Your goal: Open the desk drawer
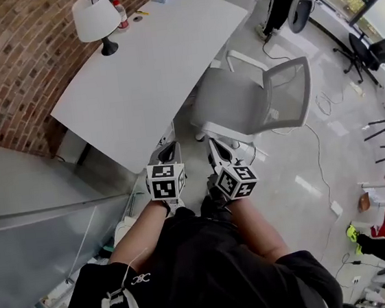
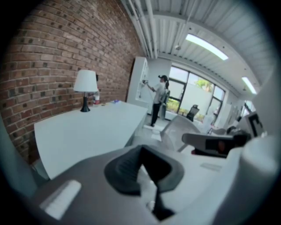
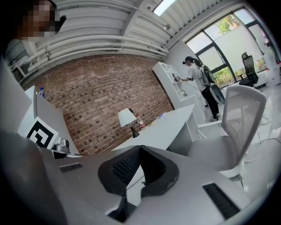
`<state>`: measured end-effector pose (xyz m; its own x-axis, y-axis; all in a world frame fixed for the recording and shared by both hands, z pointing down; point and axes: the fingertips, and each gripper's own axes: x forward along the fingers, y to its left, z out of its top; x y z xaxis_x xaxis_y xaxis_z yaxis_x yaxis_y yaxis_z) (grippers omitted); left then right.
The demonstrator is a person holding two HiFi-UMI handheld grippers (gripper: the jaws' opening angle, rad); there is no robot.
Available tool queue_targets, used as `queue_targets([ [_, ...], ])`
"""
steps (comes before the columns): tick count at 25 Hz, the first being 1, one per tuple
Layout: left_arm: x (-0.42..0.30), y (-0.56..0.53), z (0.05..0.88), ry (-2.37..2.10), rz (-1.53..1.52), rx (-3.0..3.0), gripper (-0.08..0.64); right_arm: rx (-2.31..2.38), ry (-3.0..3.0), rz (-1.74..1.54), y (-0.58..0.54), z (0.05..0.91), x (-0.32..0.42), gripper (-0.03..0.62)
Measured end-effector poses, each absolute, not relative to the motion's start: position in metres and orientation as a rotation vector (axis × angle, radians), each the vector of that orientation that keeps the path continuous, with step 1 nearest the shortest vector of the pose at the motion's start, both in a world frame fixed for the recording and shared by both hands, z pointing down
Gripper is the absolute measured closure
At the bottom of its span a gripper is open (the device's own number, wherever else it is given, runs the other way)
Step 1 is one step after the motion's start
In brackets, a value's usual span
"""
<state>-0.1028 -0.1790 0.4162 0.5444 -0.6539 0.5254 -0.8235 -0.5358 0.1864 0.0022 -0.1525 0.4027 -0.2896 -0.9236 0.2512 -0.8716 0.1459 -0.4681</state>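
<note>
- While held low before the white desk (image 1: pixel 147 58), pictured with jaws pressed together and empty: left gripper (image 1: pixel 169 145), right gripper (image 1: pixel 216 147).
- Cannot pick out the drawer in any view (presumably under the desk's near edge).
- Risks reaching for the wrong panel.
- Could knock the office chair (image 1: pixel 255 101) near the right gripper, or slide off a handle if not opened first.
</note>
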Motion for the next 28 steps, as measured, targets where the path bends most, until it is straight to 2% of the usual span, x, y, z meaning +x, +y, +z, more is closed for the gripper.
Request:
queue_targets([
  [6,-0.075,-0.188,0.445,-1.23,0.659,2.351,0.561,-1.693,2.366,-1.08,-0.171,0.468,0.021,0.594],
  [16,-0.06,-0.176,0.543,-1.294,0.758,2.188,0.56,-1.492,2.255,-1.527,-0.199,0.638,0.041,0.592],
  [28,-0.088,-0.174,0.64,-1.292,0.971,2.135,0.56,-1.23,2.222,-1.834,-0.216,0.799,-0.061,0.589],
])
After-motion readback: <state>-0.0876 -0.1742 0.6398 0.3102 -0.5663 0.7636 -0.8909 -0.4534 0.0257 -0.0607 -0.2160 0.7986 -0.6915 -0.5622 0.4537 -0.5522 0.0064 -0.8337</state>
